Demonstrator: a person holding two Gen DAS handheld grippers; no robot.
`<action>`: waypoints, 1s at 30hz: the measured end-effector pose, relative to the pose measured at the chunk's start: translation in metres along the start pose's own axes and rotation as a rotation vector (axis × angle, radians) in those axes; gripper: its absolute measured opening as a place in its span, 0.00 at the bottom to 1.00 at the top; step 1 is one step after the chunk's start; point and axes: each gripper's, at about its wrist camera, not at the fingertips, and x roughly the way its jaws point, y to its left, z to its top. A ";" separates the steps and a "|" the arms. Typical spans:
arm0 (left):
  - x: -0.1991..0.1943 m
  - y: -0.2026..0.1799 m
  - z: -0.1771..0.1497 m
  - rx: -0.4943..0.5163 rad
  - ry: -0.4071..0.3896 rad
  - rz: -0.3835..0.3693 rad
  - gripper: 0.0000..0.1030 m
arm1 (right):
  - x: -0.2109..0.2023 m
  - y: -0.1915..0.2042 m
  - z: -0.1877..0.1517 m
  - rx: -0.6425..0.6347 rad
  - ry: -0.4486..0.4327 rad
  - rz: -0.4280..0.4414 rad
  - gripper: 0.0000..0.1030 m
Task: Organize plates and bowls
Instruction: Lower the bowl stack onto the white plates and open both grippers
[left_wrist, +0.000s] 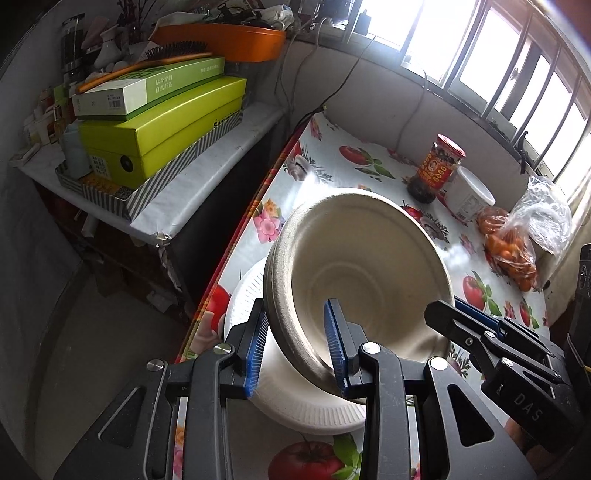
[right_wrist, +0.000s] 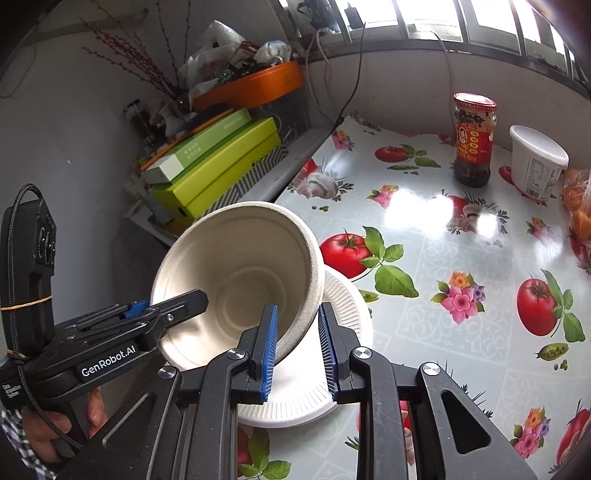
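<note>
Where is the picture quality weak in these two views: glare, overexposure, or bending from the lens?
Left wrist view: the windows are blown out to white, and the table edge curves from fisheye distortion. Right wrist view: bright glare patches lie on the glossy tablecloth near the sauce jar, and the corners go dark. The paper bowl stays sharp in both.

We count one paper bowl (right_wrist: 236, 280) at centre, one white plate (right_wrist: 343, 317) under it. Toward two o'clock: one sauce jar (right_wrist: 473, 138), one white tub (right_wrist: 537, 162), one bag of oranges (left_wrist: 517, 243).
</note>
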 end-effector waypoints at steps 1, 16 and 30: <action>0.002 0.001 0.000 -0.001 0.003 0.005 0.31 | 0.003 0.000 0.000 0.002 0.006 0.001 0.22; 0.024 0.009 -0.003 -0.023 0.045 0.016 0.31 | 0.028 -0.005 0.003 0.017 0.058 0.003 0.23; 0.028 0.009 -0.003 -0.023 0.051 0.018 0.31 | 0.034 -0.008 0.002 0.024 0.071 -0.007 0.23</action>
